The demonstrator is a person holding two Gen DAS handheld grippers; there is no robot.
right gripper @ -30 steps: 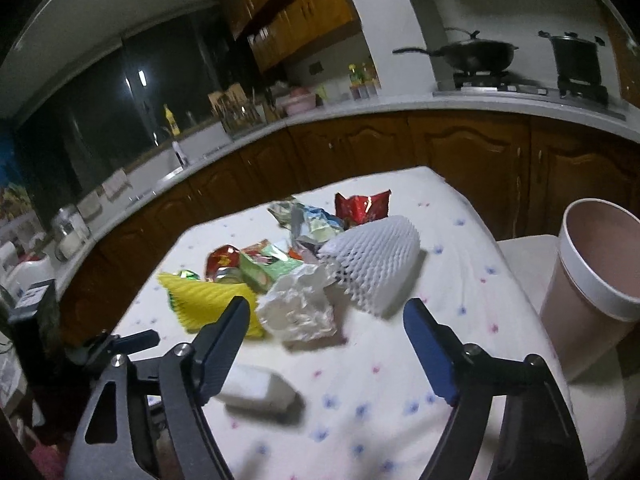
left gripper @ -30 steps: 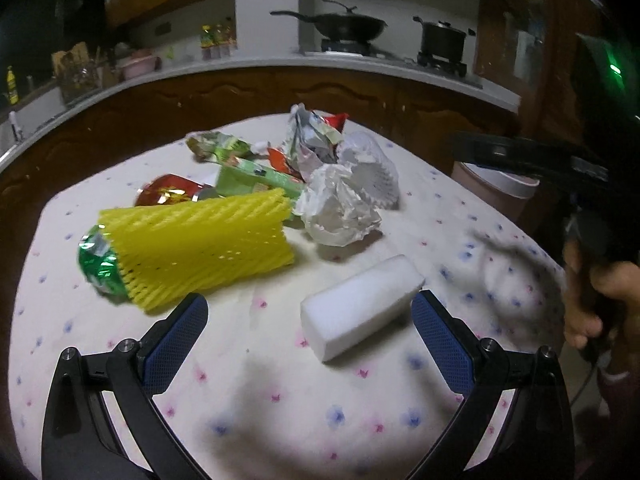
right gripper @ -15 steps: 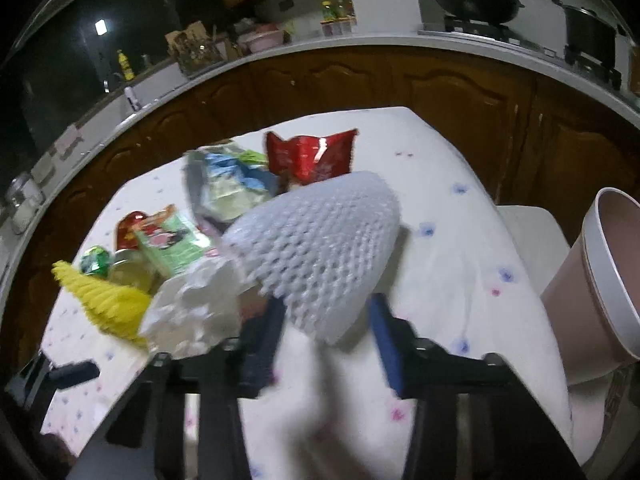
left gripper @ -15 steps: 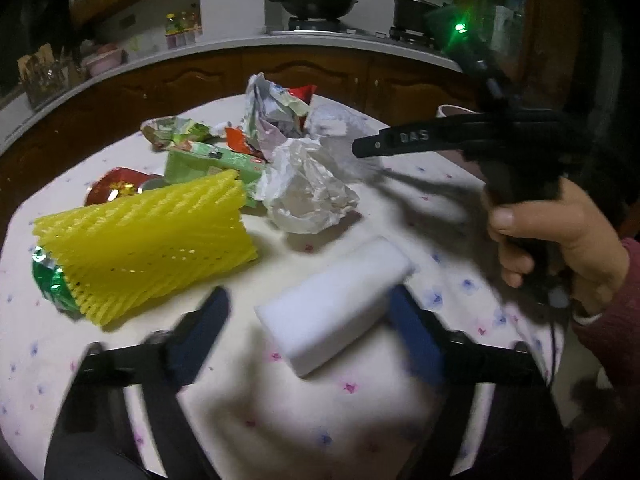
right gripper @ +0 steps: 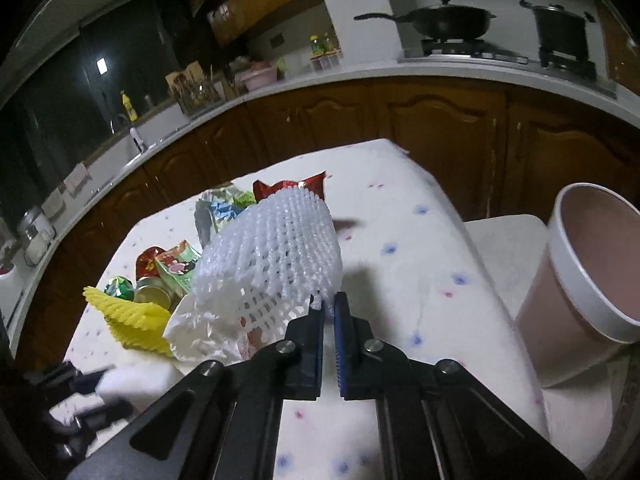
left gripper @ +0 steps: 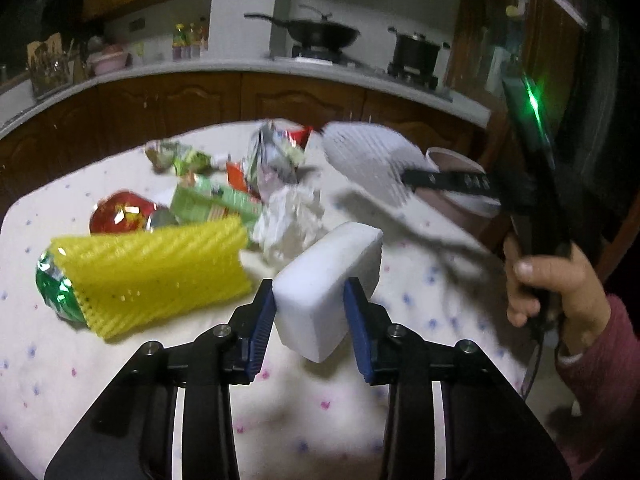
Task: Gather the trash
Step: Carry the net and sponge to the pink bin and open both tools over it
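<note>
white foam block (left gripper: 328,284), yellow net (left gripper: 156,272) – pink bin (right gripper: 584,292)

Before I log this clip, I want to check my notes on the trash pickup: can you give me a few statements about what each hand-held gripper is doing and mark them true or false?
1. The left hand-held gripper is shut on the white foam block. True.
2. The right hand-held gripper is open and empty. False: it pinches the edge of the white foam net.
3. The yellow foam net lies on the table. True.
4. The pink bin already holds trash. False: what shows of its inside is bare.
5. The crumpled paper is in a gripper. False: it lies on the table.
</note>
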